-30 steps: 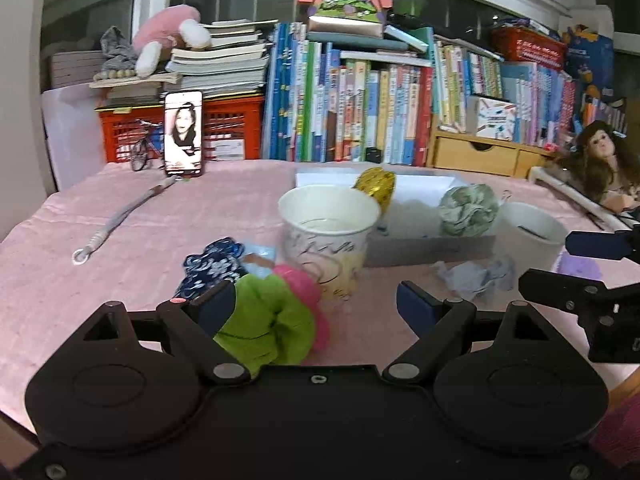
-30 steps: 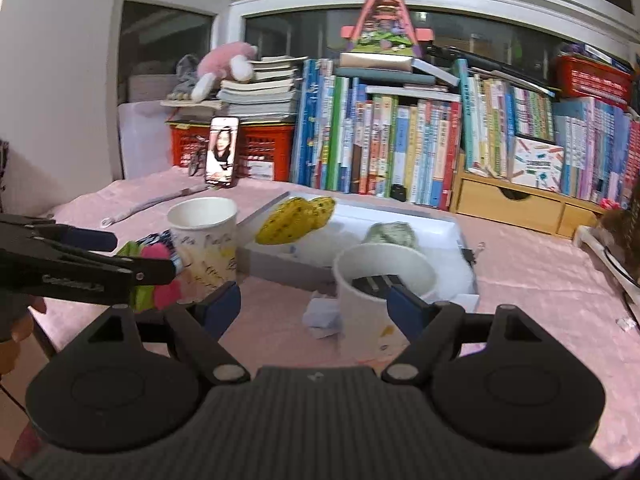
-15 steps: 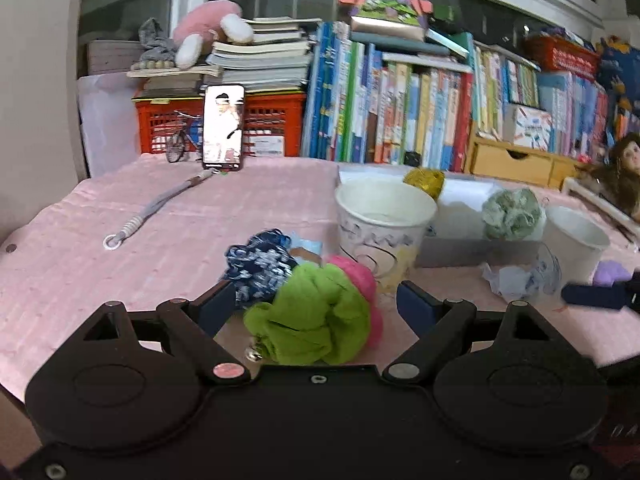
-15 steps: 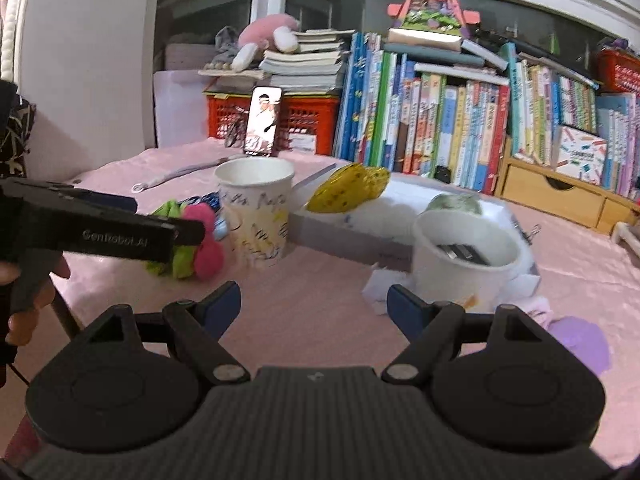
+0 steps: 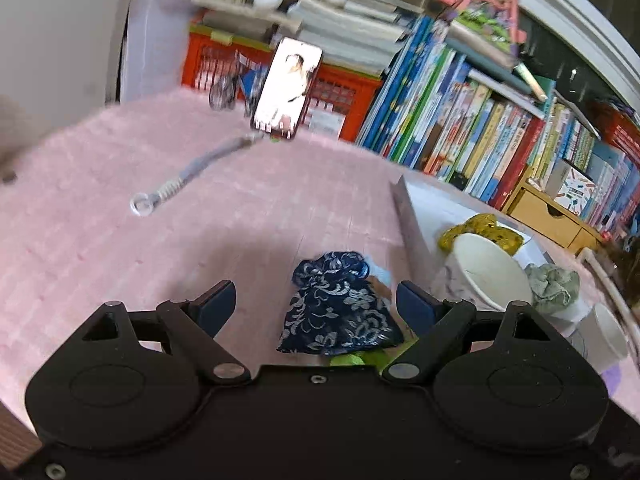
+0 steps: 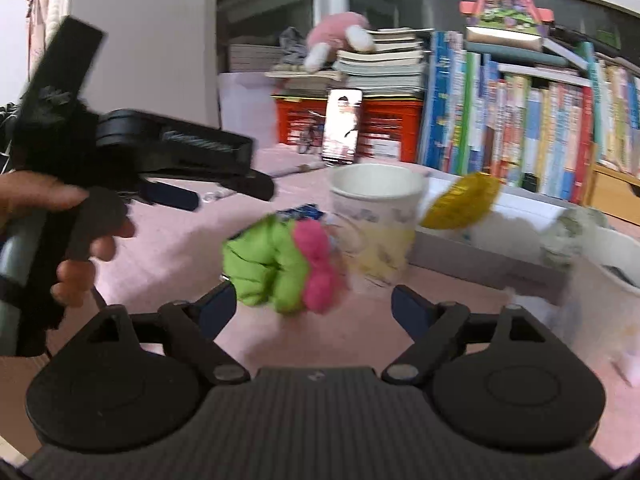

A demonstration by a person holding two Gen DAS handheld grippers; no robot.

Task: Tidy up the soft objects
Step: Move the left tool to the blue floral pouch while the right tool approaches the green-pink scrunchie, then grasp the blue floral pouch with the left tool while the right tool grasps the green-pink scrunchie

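Note:
A dark blue floral scrunchie (image 5: pixel 336 304) lies on the pink cloth between the spread fingers of my left gripper (image 5: pixel 316 306), which is open and not touching it. Only a sliver of the green scrunchie (image 5: pixel 352 359) peeks out just below it. In the right wrist view the green scrunchie (image 6: pixel 266 266) and a pink one (image 6: pixel 318 270) lie together ahead of my right gripper (image 6: pixel 314 308); its jaws are opening with nothing pressed between them. A yellow scrunchie (image 6: pixel 460 200) and a grey-green one (image 5: pixel 554 286) rest in the white tray (image 5: pixel 436 200).
A paper cup (image 6: pixel 376 216) stands right behind the green and pink scrunchies, a second cup (image 6: pixel 616 264) further right. A phone (image 5: pixel 288 88), a red crate (image 5: pixel 340 96) and rows of books (image 5: pixel 480 120) line the back. A lanyard (image 5: pixel 192 172) lies at left. A hand (image 6: pixel 60 240) holds the left gripper.
The left gripper swung left and rolled, so the blue scrunchie now sits between its fingers instead of the green one. The right gripper moved left and lower toward the green and pink scrunchies, fingers slightly wider.

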